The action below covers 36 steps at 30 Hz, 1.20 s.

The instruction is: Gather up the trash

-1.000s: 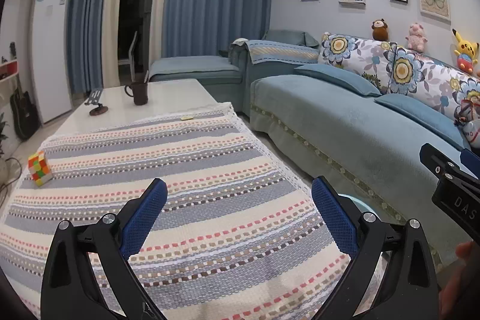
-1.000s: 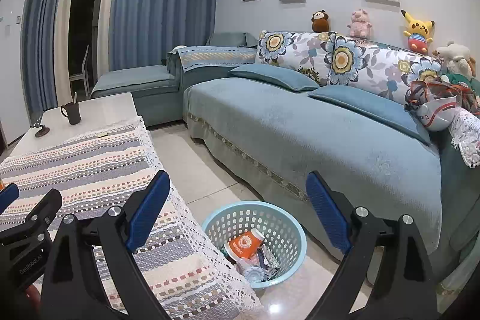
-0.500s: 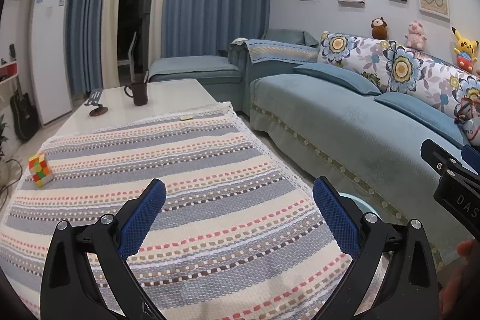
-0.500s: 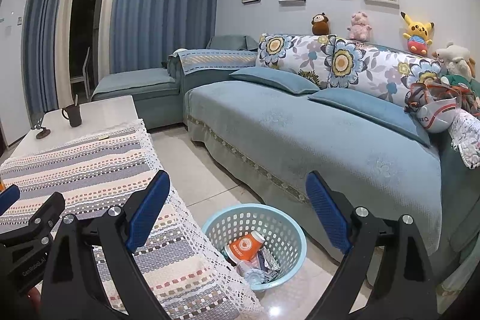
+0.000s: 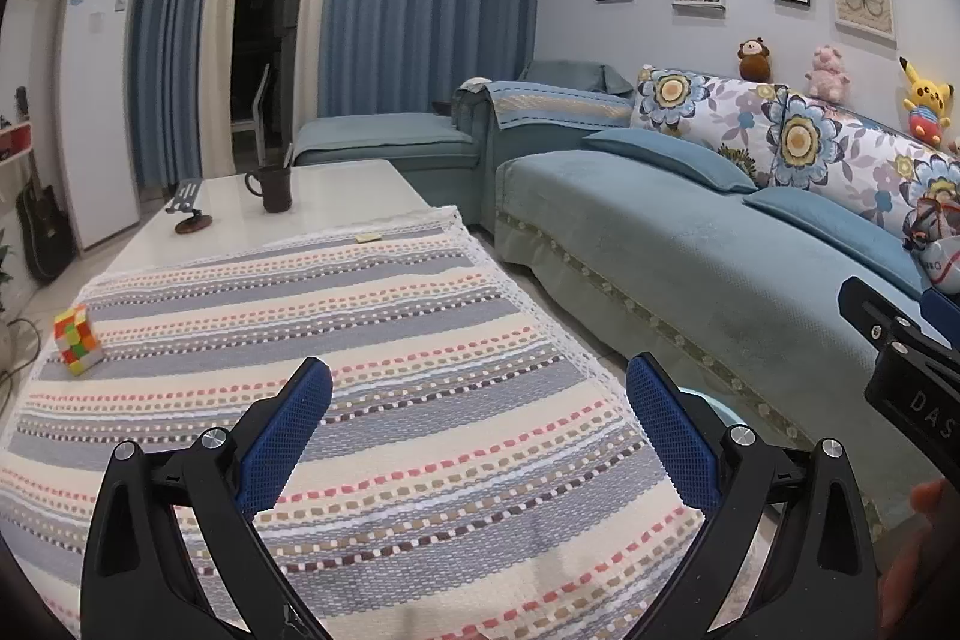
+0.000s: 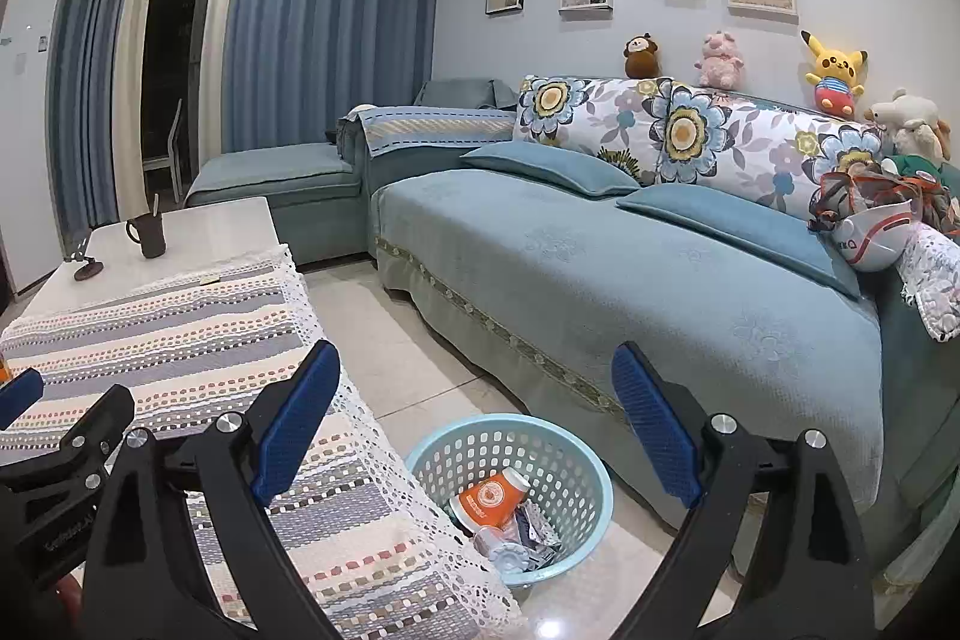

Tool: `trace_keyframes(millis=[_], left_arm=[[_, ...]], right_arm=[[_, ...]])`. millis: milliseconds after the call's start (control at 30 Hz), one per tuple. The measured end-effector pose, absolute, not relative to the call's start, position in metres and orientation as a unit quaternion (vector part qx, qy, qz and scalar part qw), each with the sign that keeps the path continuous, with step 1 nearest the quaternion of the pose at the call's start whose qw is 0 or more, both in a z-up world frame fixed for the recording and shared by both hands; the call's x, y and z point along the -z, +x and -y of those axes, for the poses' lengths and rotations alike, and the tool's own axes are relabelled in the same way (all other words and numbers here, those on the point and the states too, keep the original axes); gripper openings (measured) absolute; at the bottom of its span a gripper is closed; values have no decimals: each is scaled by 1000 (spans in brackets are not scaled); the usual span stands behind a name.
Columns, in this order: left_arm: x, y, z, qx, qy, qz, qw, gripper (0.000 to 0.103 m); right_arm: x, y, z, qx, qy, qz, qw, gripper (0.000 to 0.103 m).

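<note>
A light blue perforated basket (image 6: 576, 451) stands on the floor between the table and the sofa. It holds an orange paper cup (image 6: 489, 499) and crumpled wrappers (image 6: 522, 538). My right gripper (image 6: 474, 406) hangs open above the basket with nothing between its blue pads. My left gripper (image 5: 480, 418) is open and empty over the striped tablecloth (image 5: 360, 352). A small yellowish scrap (image 5: 367, 237) lies at the cloth's far edge. A sliver of the basket (image 5: 714, 406) shows behind the left gripper's right finger.
A colour cube (image 5: 77, 341) sits on the cloth at the left. A dark mug (image 5: 273, 187) and a small stand (image 5: 191, 211) are on the bare white tabletop beyond. The blue sofa (image 6: 600, 268) runs along the right. The other gripper (image 5: 900, 364) shows at the right edge.
Both views have shifted only slightly; the right gripper has risen a little above the basket. Both grippers stay open and empty.
</note>
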<state>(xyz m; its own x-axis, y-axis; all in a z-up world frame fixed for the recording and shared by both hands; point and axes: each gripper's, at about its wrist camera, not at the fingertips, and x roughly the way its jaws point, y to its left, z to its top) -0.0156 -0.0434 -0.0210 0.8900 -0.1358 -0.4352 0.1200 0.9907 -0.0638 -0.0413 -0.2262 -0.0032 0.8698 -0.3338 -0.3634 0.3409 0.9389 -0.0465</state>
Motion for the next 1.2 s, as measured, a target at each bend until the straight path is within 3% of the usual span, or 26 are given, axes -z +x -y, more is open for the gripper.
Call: trace_keyframes(millis=[1200], left_arm=[[20,-18,49,64,-6,-226,972,95]], right_arm=[[6,-43,230,173,23,-189,966,88]])
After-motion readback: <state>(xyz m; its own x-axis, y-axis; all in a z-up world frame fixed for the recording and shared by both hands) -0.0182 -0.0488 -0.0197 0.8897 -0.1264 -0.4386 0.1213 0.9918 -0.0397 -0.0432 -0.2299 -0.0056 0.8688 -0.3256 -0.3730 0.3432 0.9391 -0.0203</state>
